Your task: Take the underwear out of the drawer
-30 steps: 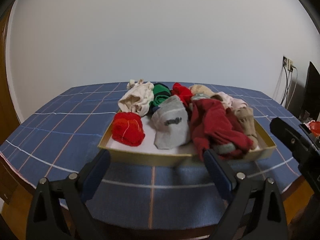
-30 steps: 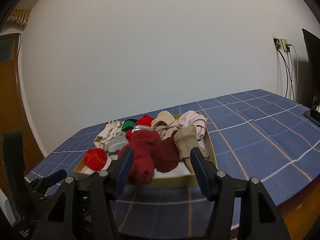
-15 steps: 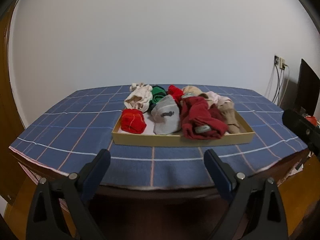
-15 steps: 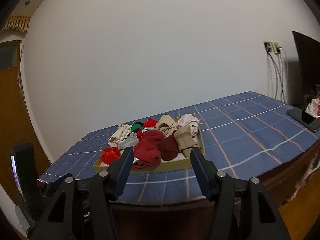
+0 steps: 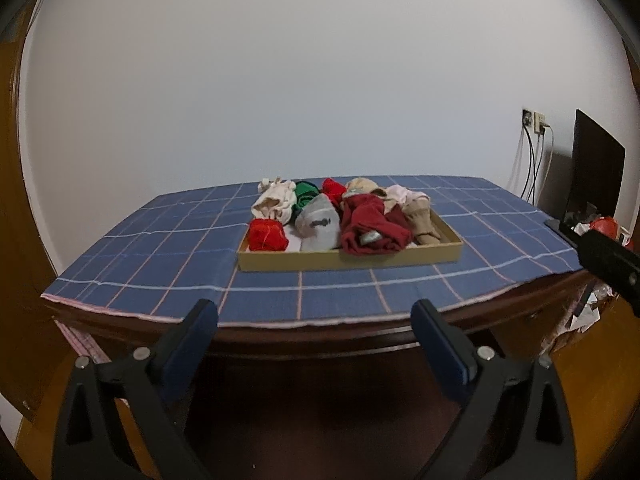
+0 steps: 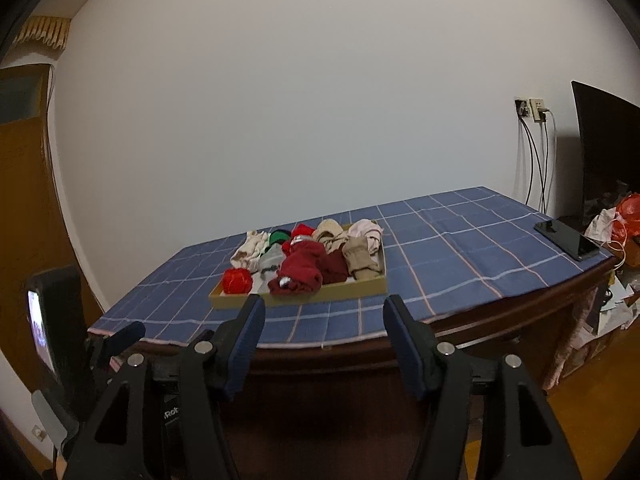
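A shallow cardboard drawer tray sits on a table with a blue checked cloth. It holds several bundles of underwear: a bright red one at the front left, a grey one, a dark red one, cream, green, beige and pink ones. My left gripper is open and empty, well back from the table's front edge. My right gripper is open and empty, also back from the edge.
A black phone lies at the table's right end. A dark monitor and clutter with a red bag stand to the right. Wall sockets with cables are behind. A wooden door is on the left.
Both grippers have pulled back away from the tray, past the table's front edge. The tray now looks smaller and the table's wooden front shows. Both stay open and empty.
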### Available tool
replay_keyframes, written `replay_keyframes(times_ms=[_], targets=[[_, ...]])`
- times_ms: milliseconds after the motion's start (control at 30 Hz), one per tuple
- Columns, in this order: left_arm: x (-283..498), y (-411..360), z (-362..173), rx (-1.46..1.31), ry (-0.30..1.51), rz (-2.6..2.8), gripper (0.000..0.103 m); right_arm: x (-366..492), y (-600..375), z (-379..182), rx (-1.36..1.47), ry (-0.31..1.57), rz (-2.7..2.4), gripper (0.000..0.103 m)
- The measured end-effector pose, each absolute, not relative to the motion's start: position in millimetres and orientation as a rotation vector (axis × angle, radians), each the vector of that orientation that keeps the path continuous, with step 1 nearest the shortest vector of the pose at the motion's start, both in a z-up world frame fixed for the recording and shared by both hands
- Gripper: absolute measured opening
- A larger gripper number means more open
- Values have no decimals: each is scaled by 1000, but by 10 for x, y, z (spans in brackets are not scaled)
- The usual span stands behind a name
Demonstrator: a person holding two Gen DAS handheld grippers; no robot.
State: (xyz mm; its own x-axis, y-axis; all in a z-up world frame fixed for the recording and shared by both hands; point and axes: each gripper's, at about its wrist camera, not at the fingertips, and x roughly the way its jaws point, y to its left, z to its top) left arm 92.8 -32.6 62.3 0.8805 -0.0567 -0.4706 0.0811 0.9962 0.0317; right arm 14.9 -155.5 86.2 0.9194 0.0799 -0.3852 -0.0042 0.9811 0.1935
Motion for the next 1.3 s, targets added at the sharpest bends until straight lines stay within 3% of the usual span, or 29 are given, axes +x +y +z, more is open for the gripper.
replay_keyframes(times_ms=[500, 1300], targets=[[152, -283, 525, 96, 494, -78, 102, -530, -1436, 754, 198, 325, 16, 75], [49, -158, 521, 59, 482, -26, 103, -532, -1322, 650, 178, 364, 65, 80]])
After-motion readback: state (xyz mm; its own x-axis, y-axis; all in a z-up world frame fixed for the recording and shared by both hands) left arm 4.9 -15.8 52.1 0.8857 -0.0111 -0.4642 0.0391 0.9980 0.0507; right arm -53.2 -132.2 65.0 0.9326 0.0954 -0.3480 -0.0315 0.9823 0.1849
